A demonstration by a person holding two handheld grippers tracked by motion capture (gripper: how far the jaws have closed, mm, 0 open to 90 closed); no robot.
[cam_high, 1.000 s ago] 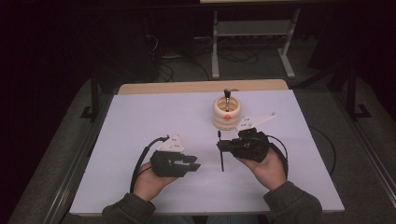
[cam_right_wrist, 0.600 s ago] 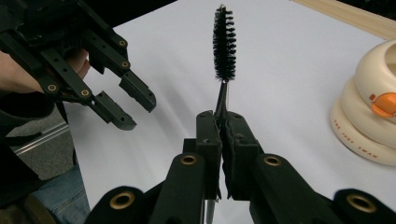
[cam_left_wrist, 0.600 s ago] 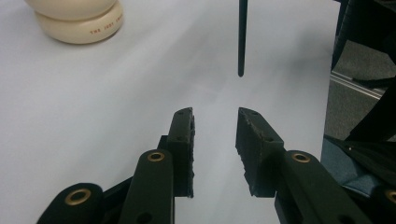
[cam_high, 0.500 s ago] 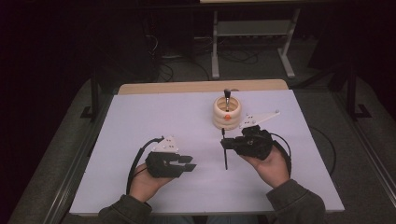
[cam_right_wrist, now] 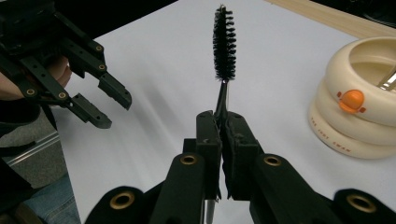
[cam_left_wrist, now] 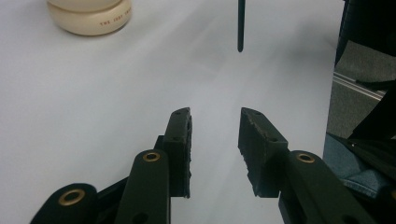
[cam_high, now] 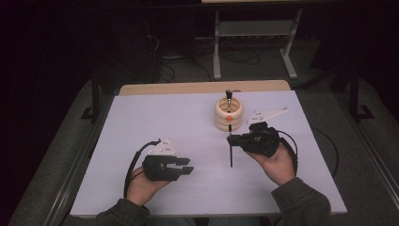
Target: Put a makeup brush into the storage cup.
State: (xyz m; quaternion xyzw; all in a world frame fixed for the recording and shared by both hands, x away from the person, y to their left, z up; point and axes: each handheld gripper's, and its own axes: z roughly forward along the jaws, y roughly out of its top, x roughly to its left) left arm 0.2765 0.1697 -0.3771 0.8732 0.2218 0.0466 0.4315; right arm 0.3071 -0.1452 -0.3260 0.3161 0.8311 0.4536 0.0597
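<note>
A: Right gripper [cam_right_wrist: 223, 122], seen from its own camera: jaws clenched on the thin stem of a black bottle brush [cam_right_wrist: 224, 44]. Bristle head stands up past the jaw tips, clear of the table.

B: High view agrees. Brush [cam_high: 230, 151] runs as a dark thin line through the right gripper [cam_high: 231, 139], over the white table [cam_high: 155, 117], just in front of the cream holder [cam_high: 229, 114].

A: Left gripper [cam_left_wrist: 215, 140]?

B: Jaws parted, nothing between the pads, bare table showing through the gap. They have just been opening a little further. In the high view the left gripper [cam_high: 186, 165] sits low on the near left, well apart from the brush, jaws pointing toward the right hand.

A: The holder itself?

B: Stacked cream rings, an orange knob [cam_right_wrist: 351, 101] on the side. Another black-handled tool [cam_high: 228, 96] stands in it.

A: Any writing?

B: Red capitals on the lowest ring [cam_right_wrist: 329, 131]. From the right gripper view I read "THE JUST", the rest curves off. Left gripper view shows the same line on the holder [cam_left_wrist: 88, 16], too small to finish.
</note>
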